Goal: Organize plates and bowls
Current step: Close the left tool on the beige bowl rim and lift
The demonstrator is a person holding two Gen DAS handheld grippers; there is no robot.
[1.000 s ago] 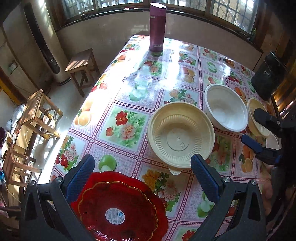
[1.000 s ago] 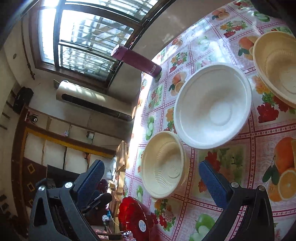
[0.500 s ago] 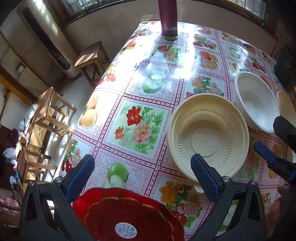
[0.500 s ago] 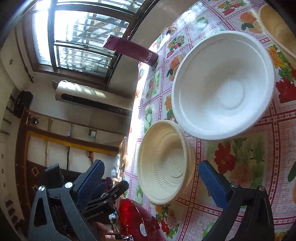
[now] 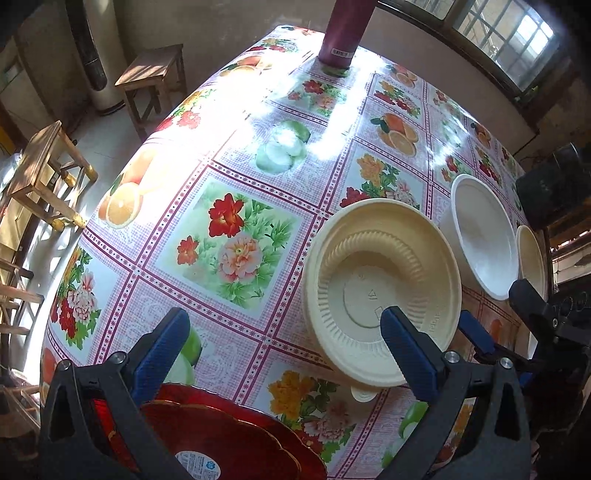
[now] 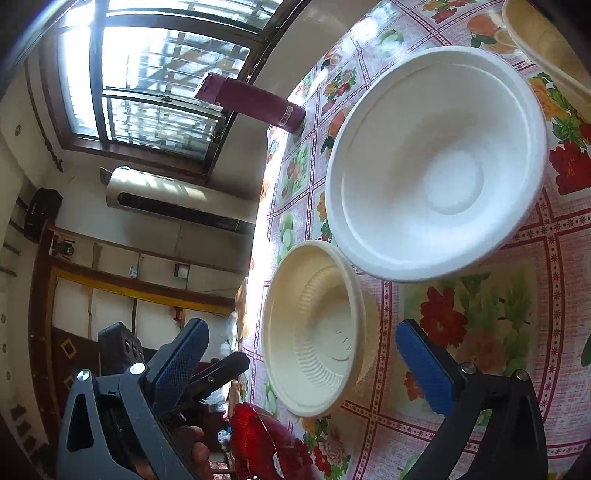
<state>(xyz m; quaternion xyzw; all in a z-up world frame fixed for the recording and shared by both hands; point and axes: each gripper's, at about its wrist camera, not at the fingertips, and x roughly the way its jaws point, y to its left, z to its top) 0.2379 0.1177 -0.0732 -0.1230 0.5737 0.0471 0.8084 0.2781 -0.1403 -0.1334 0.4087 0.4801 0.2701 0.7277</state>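
A cream ribbed bowl sits on the flowered tablecloth; it also shows in the right wrist view. A white bowl stands beside it, large in the right wrist view. Another cream bowl is beyond it, at the right wrist view's top corner. Red plates lie at the near edge, seen also in the right wrist view. My left gripper is open and empty, its right finger over the cream bowl's near rim. My right gripper is open and empty, around the cream bowl in view.
A maroon flask stands at the table's far end, also in the right wrist view. Wooden stools stand on the floor left of the table. A dark box sits at the right edge.
Both grippers have moved closer to the cream ribbed bowl and the white bowl, which now look larger. Both stay open. No dish has moved.
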